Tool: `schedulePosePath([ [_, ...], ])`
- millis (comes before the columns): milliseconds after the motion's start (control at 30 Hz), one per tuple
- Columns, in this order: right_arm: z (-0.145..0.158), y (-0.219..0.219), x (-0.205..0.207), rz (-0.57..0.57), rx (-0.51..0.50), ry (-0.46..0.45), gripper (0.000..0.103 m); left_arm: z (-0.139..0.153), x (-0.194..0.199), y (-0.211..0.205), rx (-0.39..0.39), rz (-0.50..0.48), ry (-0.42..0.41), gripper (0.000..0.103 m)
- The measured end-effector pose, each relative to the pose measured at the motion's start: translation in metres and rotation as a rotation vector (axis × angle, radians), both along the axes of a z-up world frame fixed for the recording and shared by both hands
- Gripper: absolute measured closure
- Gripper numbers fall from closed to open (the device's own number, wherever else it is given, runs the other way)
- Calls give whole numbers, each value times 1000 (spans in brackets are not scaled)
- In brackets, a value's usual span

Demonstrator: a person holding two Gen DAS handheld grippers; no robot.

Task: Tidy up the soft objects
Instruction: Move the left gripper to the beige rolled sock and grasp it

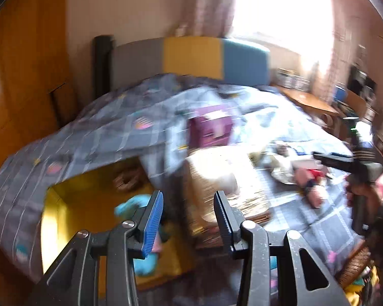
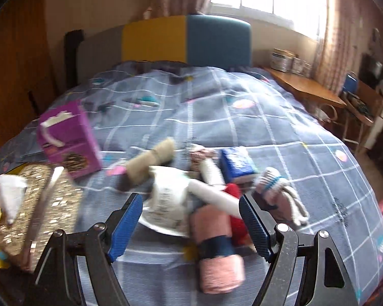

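My right gripper (image 2: 190,204) stands open above a heap of soft things on the bed. In the heap lie a pink rolled towel with a dark band (image 2: 218,260), a white roll (image 2: 217,199), a red piece (image 2: 233,191), a beige roll (image 2: 153,160), a blue packet (image 2: 236,164) and a striped sock (image 2: 270,181). Nothing touches its blue pads. My left gripper (image 1: 189,196) is open and empty over a yellow box (image 1: 63,204) that holds a light-blue plush toy (image 1: 132,205). In the blurred left wrist view the right gripper (image 1: 326,158) shows at the right, held by a hand (image 1: 362,193).
A purple box (image 2: 69,140) stands on the grey checked bedspread (image 2: 242,127). A gold sequinned piece (image 2: 51,204) with a white cloth (image 2: 10,193) on it lies left of the heap. A wooden desk (image 2: 306,89) and a window are to the right, and a wicker basket (image 1: 355,265) is at the lower right.
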State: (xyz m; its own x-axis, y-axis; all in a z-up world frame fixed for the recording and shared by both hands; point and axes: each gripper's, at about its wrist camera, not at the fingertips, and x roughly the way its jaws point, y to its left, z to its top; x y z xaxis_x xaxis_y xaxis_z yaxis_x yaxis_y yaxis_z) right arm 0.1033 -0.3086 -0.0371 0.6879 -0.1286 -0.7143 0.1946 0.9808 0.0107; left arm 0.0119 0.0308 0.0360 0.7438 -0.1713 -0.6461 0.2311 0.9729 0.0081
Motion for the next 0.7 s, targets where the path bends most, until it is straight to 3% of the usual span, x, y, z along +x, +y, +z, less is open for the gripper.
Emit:
schedulePosePath([
  [167,-19,-47,0,-135,98,38,24,20,24,-68,88,-144,-2,62],
  [333,-15,-69,-5,-205,204,4,24,22,82,-134,111,-221,117,62],
  [567,-19,-88,-10,-262,322,16,24,-19,159,-210,179,-274,242,62],
  [700,-23,-91,-11,-268,360,33,24,-49,193,-241,202,-290,274,61],
])
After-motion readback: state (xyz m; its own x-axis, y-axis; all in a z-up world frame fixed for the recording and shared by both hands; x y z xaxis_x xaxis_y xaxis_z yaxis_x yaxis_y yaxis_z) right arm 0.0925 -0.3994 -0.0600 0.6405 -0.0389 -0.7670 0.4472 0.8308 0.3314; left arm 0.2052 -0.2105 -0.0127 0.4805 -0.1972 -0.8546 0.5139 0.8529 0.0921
